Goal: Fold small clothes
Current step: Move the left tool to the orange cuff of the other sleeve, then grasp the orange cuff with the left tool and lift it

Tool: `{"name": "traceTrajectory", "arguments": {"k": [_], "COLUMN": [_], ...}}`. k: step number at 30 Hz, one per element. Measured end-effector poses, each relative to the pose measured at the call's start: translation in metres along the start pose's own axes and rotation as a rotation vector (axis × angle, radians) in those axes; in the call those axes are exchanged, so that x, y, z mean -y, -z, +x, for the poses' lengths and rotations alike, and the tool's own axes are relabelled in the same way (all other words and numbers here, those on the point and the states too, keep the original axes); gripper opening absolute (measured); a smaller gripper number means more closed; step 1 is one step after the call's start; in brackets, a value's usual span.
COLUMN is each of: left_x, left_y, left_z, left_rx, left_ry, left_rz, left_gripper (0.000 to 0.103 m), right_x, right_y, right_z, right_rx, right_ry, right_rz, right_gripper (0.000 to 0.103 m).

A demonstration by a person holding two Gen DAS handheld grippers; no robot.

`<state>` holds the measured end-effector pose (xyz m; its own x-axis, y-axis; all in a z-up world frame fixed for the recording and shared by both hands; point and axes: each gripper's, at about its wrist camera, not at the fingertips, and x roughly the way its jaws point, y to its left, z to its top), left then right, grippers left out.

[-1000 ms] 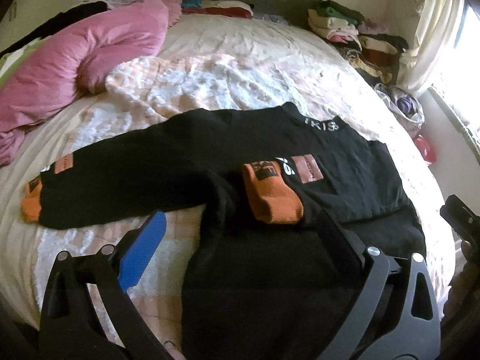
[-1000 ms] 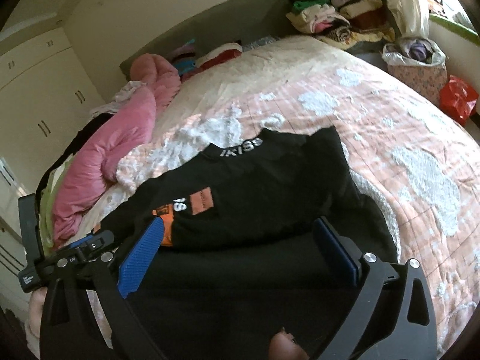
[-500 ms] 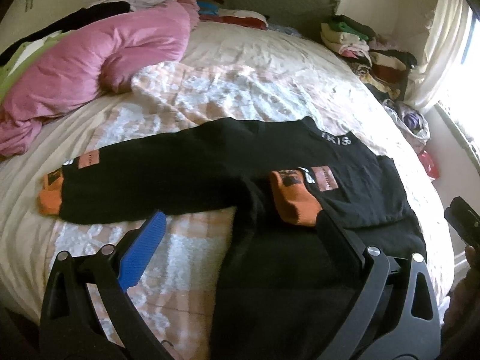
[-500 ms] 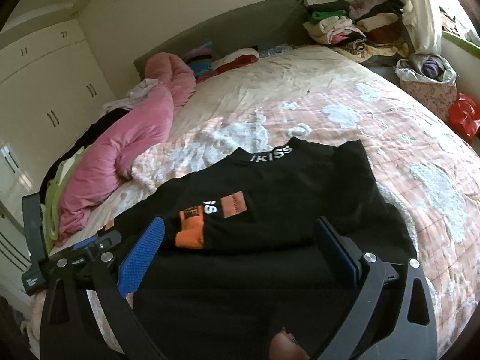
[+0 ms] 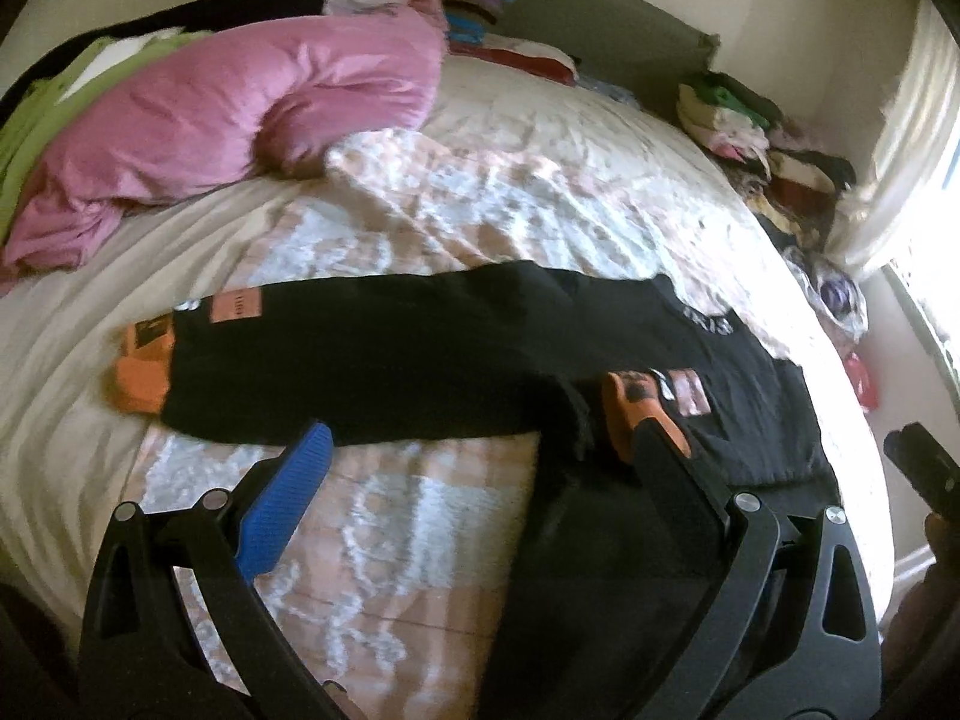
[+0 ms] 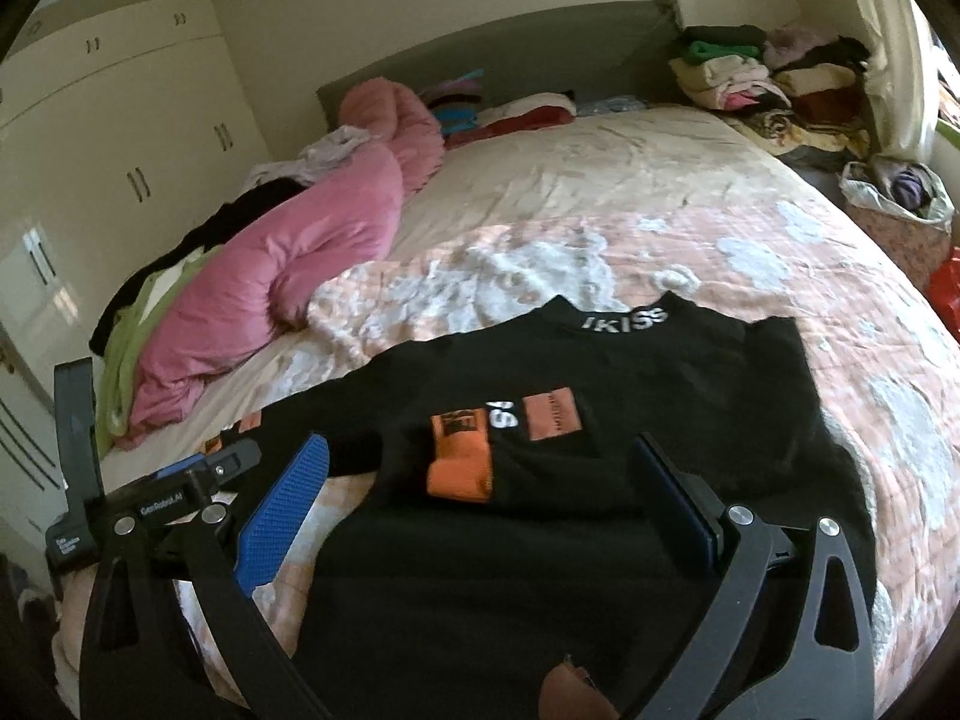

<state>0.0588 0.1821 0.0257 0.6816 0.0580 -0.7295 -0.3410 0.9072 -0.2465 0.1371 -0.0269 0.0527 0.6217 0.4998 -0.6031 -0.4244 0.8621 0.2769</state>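
Sweater [image 6: 630, 372]: black, orange cuffs; lies flat on the bed [image 6: 660, 192], collar toward the headboard, spread so it can be folded.
One sleeve [image 6: 462, 462]: already folded across the sweater's chest, cuff resting by the orange patch.
Other sleeve [image 5: 372, 360]: stretched straight out from the sweater toward the pink duvet [image 5: 240, 96], not yet folded; likely next.
Left hand-held gripper [image 5: 474, 462]: jaws wide, empty, poised above the sweater near the outstretched sleeve.
Right hand-held gripper [image 6: 480, 468]: jaws wide, empty, over the sweater's hem.
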Motion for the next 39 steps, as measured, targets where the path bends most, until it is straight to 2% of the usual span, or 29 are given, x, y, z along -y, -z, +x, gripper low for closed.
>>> {"name": "traceTrajectory", "arguments": {"k": [21, 39], "left_x": [-0.082, -0.166], "left_y": [-0.001, 0.019], "left_z": [-0.017, 0.006], "left_rx": [0.029, -0.024], "left_ry": [-0.094, -0.187], "left_rz": [-0.147, -0.333], "left_gripper": [0.094, 0.094], "right_x": [-0.067, -0.089], "right_y": [0.005, 0.03], "right_z": [0.032, 0.053], "right_rx": [-0.043, -0.096], "right_ry": [-0.087, -0.109], "right_rz": [-0.094, -0.128], "right_gripper": [0.099, 0.099]}}
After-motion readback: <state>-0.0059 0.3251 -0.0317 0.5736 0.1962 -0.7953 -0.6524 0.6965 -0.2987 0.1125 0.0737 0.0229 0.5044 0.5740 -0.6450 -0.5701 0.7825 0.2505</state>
